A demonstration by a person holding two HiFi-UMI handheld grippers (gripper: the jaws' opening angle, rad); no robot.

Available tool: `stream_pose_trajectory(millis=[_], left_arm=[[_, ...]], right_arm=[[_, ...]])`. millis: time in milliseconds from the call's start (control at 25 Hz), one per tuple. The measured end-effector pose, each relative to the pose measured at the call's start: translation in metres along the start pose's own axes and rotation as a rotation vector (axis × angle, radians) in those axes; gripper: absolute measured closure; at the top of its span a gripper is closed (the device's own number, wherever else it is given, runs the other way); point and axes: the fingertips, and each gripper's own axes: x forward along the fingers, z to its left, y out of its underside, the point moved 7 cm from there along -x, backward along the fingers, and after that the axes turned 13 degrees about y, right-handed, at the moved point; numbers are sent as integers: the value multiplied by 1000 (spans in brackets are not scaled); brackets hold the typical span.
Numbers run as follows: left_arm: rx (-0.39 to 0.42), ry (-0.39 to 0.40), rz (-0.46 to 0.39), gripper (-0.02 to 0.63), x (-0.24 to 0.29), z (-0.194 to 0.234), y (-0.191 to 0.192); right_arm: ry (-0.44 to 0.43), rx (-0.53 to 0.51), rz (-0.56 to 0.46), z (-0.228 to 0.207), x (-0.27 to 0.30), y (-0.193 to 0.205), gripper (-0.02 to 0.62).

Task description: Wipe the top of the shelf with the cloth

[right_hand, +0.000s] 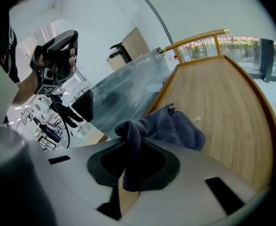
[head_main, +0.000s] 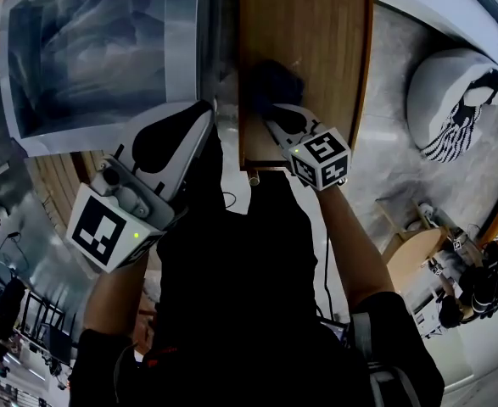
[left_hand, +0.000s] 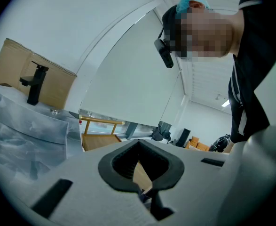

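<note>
The cloth [right_hand: 171, 126] is soft, light and limp, so it will bunch and drag, not slide flat. A pinch on a gathered fold, as it is held now, lets the loose part trail on the wood. A hold nearer the middle of the bundle would likely press more fabric down.

It is a dark blue-grey towelling cloth, crumpled into a loose heap. In the right gripper view, one twisted fold rises from the heap at the centre of the frame.

The right gripper [right_hand: 128, 149] has its jaws clenched on that fold. The rest of the cloth rests on the wooden shelf top [right_hand: 222, 102], near its left rim.

In the head view the cloth sits at upper centre, just above the right gripper. The left gripper [left_hand: 138, 145] is raised off the shelf, its jaws pressed together with nothing between them.
</note>
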Motion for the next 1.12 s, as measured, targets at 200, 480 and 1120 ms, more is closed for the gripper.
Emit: stream_pose_trajectory(millis=[200, 480, 1120], left_arm=[[-10, 7, 4, 588, 6, -7, 6], [-25, 13, 12, 588, 13, -18, 16], [-8, 3, -8, 588, 23, -19, -8]], right_arm=[[-23, 0, 27, 7, -10, 15, 548], [-82, -32, 93, 21, -17, 43, 548], [-87, -29, -57, -7, -50, -24, 548]])
